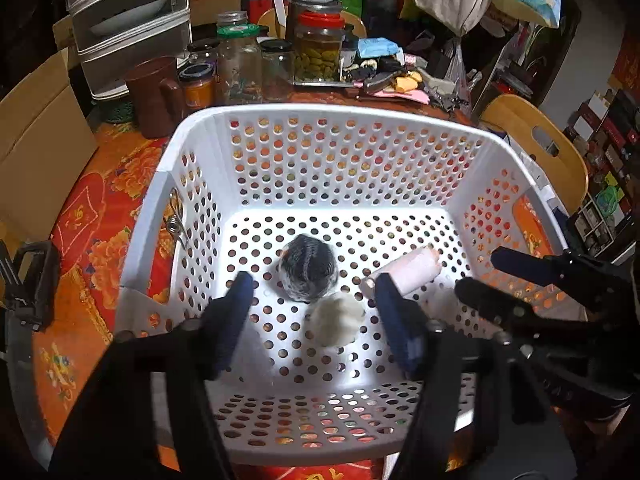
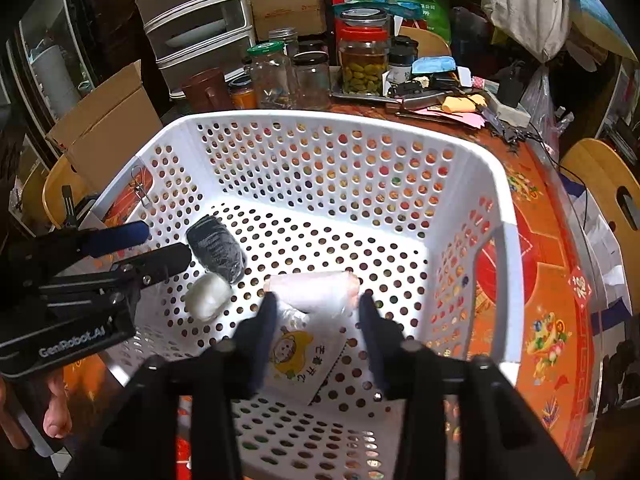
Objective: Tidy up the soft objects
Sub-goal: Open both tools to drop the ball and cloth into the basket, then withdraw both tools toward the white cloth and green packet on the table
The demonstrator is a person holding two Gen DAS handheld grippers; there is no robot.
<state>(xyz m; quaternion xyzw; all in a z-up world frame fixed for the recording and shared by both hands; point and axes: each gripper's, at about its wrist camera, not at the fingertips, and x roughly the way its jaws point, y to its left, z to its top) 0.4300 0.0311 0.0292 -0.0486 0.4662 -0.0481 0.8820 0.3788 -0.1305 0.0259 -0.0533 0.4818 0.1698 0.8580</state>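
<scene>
A white perforated basket (image 1: 320, 114) (image 2: 516, 280) stands on the table. On its floor lie a dark grey yarn ball (image 1: 308, 268) (image 2: 216, 248), a small white fluffy ball (image 1: 336, 318) (image 2: 208, 296) and a pale pink roll in clear plastic (image 1: 412, 270) (image 2: 316, 290). A white packet with a cartoon print (image 2: 304, 356) lies under the pink roll. My left gripper (image 1: 316, 312) (image 2: 160, 246) is open and empty above the grey and white balls. My right gripper (image 2: 318, 328) (image 1: 492, 276) is open and empty above the pink roll and packet.
Glass jars (image 1: 320, 52) (image 2: 364, 60), a brown jug (image 1: 154, 96), clutter and a drawer unit (image 2: 192, 16) crowd the table's far side. Cardboard boxes (image 2: 108, 128) stand at the left, a wooden chair (image 1: 540, 148) at the right. A metal clip (image 1: 174, 220) hangs on the basket's left wall.
</scene>
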